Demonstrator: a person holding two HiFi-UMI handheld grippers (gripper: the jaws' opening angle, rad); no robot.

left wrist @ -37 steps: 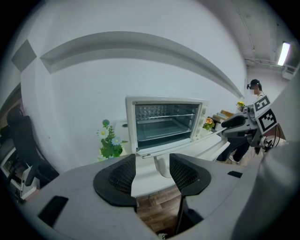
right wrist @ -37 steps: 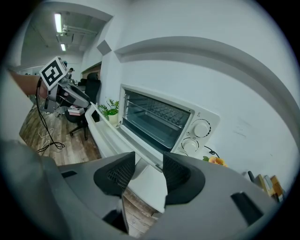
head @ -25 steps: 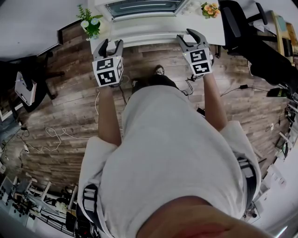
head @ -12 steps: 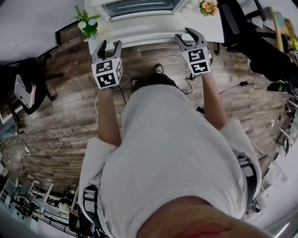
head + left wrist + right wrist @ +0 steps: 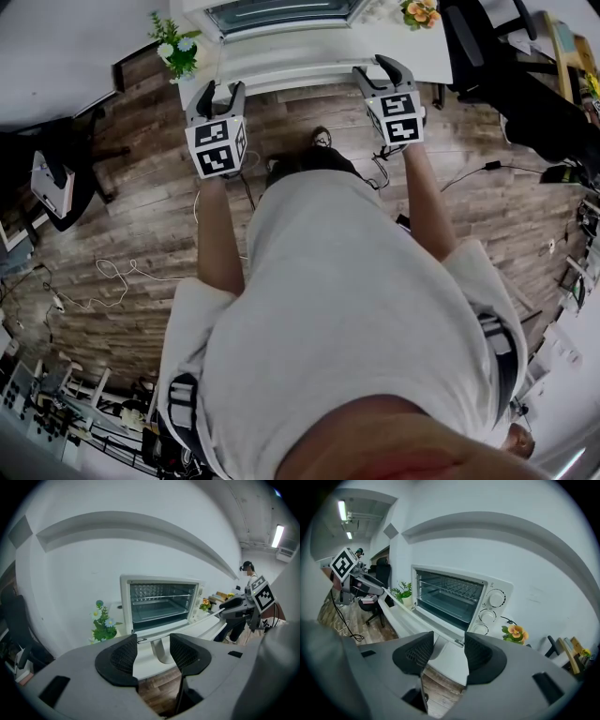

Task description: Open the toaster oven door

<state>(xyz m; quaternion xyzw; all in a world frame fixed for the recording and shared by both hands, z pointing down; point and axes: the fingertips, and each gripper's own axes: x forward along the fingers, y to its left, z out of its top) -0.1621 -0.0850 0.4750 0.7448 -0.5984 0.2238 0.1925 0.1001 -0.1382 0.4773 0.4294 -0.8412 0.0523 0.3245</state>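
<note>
Head view: your left gripper (image 5: pixel 217 97) and right gripper (image 5: pixel 386 73) hover at the near edge of the white table (image 5: pixel 309 58), with the toaster oven (image 5: pixel 281 14) standing at its far side. Left gripper view: jaws wide apart, empty. Right gripper view: jaws have just been opening, nothing between them. Expect a stiff, light glass door, probably bottom-hinged; grip its top handle squarely.

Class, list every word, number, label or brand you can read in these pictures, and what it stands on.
No text is readable.
Toaster oven dials: markings too small to read.
Left gripper and right gripper: only black-and-white square patterns, no letters.
</note>
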